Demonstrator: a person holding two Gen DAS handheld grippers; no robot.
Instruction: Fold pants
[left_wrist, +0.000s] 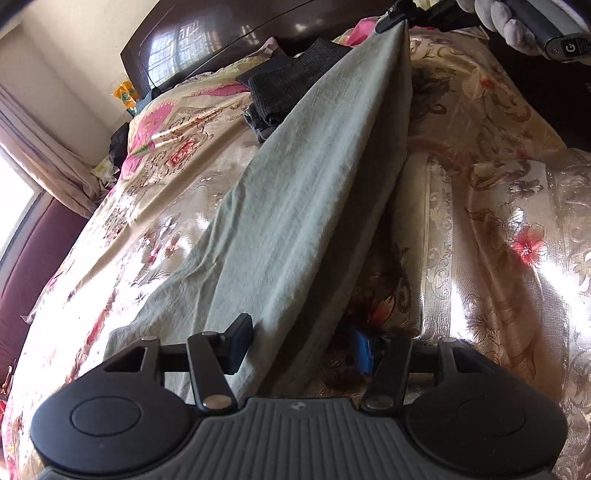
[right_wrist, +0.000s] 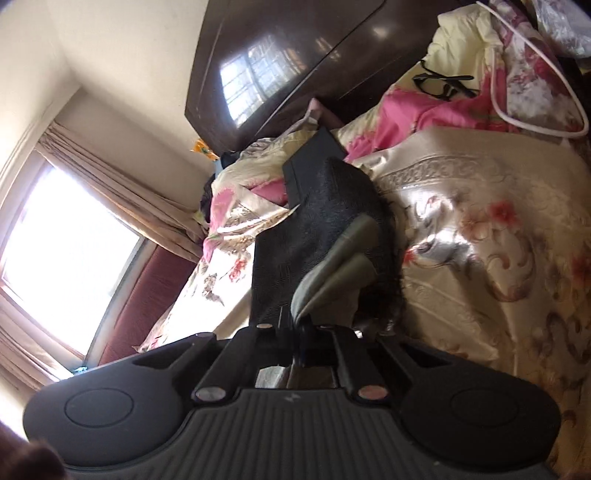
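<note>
Clothes (left_wrist: 295, 74) stacked dark beyond stretched pants (left_wrist: 306, 184) on floral bedspread (left_wrist: 498, 221).

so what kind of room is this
Most likely a bedroom in a home. There is a bed with a shiny floral bedspread, a dark glossy wooden headboard behind it, and a curtained window to one side.

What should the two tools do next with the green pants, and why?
Probably close the left tool on the near end of the green pants. The right tool already pinches the far end and holds it up off the flowery bedspread, but the left one stands open around the cloth, which passes between its fingers unpinched. Both ends need holding before folding.
</note>
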